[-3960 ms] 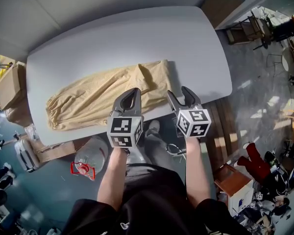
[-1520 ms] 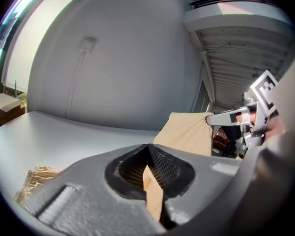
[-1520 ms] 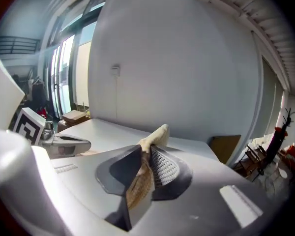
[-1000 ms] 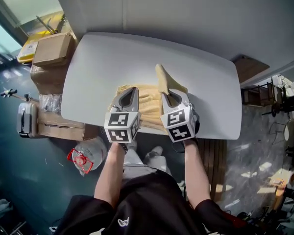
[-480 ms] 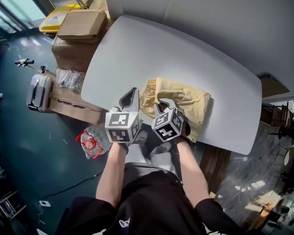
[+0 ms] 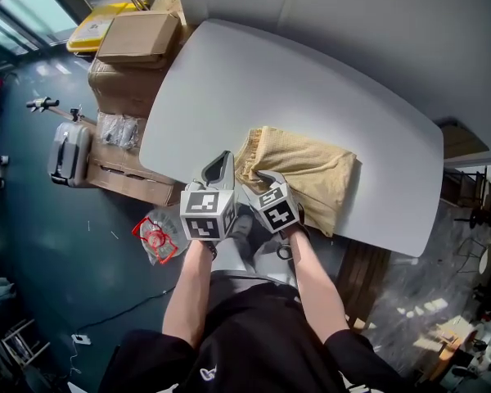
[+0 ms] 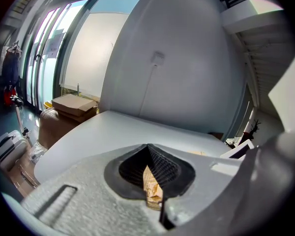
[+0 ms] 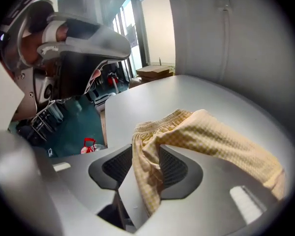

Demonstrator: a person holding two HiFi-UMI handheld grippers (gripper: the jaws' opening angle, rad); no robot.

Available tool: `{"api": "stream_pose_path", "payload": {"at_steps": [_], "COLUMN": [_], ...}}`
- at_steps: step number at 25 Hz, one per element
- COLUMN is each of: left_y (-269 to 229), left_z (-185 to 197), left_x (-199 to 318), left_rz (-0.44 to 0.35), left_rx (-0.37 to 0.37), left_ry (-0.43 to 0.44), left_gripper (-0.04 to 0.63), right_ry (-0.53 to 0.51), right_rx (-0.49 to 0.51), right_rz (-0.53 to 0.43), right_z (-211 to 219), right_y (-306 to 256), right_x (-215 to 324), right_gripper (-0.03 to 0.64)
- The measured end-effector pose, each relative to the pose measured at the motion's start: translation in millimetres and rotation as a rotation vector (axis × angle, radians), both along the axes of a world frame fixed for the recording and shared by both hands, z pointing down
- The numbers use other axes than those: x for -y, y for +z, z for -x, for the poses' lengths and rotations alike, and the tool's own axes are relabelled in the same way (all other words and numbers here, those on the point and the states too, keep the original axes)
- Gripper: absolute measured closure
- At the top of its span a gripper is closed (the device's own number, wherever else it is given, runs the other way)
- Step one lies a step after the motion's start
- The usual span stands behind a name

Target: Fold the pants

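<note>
Soft checked cloth pants point(image 6: 303, 170) on a smooth matt table point(image 6: 311, 80); ribbed dark pads point(image 8: 172, 169) in the jaws.

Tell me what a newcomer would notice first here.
Folded yellow pants lie at the near edge of the white table. The left hand-held gripper pinches a bit of fabric, while the right hand-held gripper is opening its jaws with cloth between them.

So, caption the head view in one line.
Folded yellow pants on a white table: left claw pinching them, right claw opening around them.
</note>
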State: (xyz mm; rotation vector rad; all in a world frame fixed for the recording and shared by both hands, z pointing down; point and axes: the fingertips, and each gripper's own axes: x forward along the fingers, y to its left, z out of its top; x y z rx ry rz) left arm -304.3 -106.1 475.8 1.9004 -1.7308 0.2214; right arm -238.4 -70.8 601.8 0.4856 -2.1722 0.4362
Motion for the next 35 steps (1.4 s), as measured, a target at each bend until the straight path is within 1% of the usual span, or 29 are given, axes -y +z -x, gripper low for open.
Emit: {"api": "stream_pose_path", "payload": {"at_steps": [1, 3, 5, 7, 10, 12, 13, 14, 16, 19, 21, 23, 24, 26, 28, 30, 33, 35], "left_y": [-3.7, -12.7, -21.8, -30.3, -50.9, -71.1, -82.3, -94.1, -120.2, -167.0, -197.0, -221.0, -230.8, -244.8, -256.4, -271.5, -282.6, -280.0], "left_z": [-2.1, -7.6, -16.6, -31.4, -59.9, -81.9, -93.1, -104.0, -125.1, -157.8, -172.7, -181.4, -185.8, -192.5, -195.7, -198.5, -202.3, -205.7], "left_x": [2.6, 7.9, 15.0, 23.3, 35.7, 44.4, 48.5, 52.3, 58.9, 62.6, 64.8, 68.0, 69.0, 69.0, 66.1, 64.5, 66.6, 67.1], "left_rz": [-0.008, -0.025, -0.042, -0.061, -0.111, -0.162, -0.189, -0.217, -0.276, -0.364, -0.446, -0.533, -0.562, -0.582, -0.581, -0.608, -0.648, -0.646], "left_rx": [0.001, 0.005, 0.031, 0.05, 0.065, 0.1, 0.113, 0.12, 0.117, 0.089, 0.107, 0.132, 0.137, 0.144, 0.15, 0.16, 0.19, 0.194], "left_ry": [0.008, 0.025, 0.051, 0.086, 0.145, 0.191, 0.212, 0.232, 0.266, 0.311, 0.325, 0.317, 0.315, 0.318, 0.317, 0.304, 0.285, 0.281], "left_gripper": [0.591, 0.591, 0.591, 0.591, 0.591, 0.591, 0.591, 0.591, 0.591, 0.591, 0.591, 0.591, 0.591, 0.591, 0.591, 0.591, 0.592, 0.591], "right_ry": [0.024, 0.079, 0.143, 0.206, 0.281, 0.333, 0.358, 0.378, 0.405, 0.44, 0.481, 0.536, 0.562, 0.596, 0.599, 0.596, 0.583, 0.566], "right_rx": [0.026, 0.094, 0.154, 0.204, 0.269, 0.32, 0.356, 0.394, 0.455, 0.51, 0.541, 0.569, 0.585, 0.614, 0.64, 0.657, 0.651, 0.644], "right_rz": [0.004, -0.003, -0.033, -0.078, -0.187, -0.279, -0.325, -0.367, -0.447, -0.571, -0.647, -0.71, -0.735, -0.775, -0.783, -0.783, -0.797, -0.803], "right_z": [-0.6, -3.0, -10.7, -23.8, -50.2, -73.1, -84.6, -95.4, -116.3, -148.5, -169.8, -192.9, -205.1, -227.1, -242.2, -253.3, -261.9, -261.7], "right_y": [-5.6, -24.8, -48.8, -75.8, -127.5, -168.3, -190.5, -212.9, -254.9, -309.0, -337.9, -359.6, -368.7, -384.4, -394.5, -401.7, -407.3, -407.6], "right_x": [3.2, 12.9, 28.4, 46.7, 72.0, 85.9, 91.6, 96.2, 102.6, 104.8, 104.8, 105.9, 106.8, 108.1, 107.6, 108.3, 111.9, 112.5], "right_gripper": [0.446, 0.461, 0.487, 0.493, 0.512, 0.541, 0.589, 0.611, 0.612, 0.612, 0.612, 0.612, 0.612, 0.612, 0.612, 0.612, 0.612, 0.612]}}
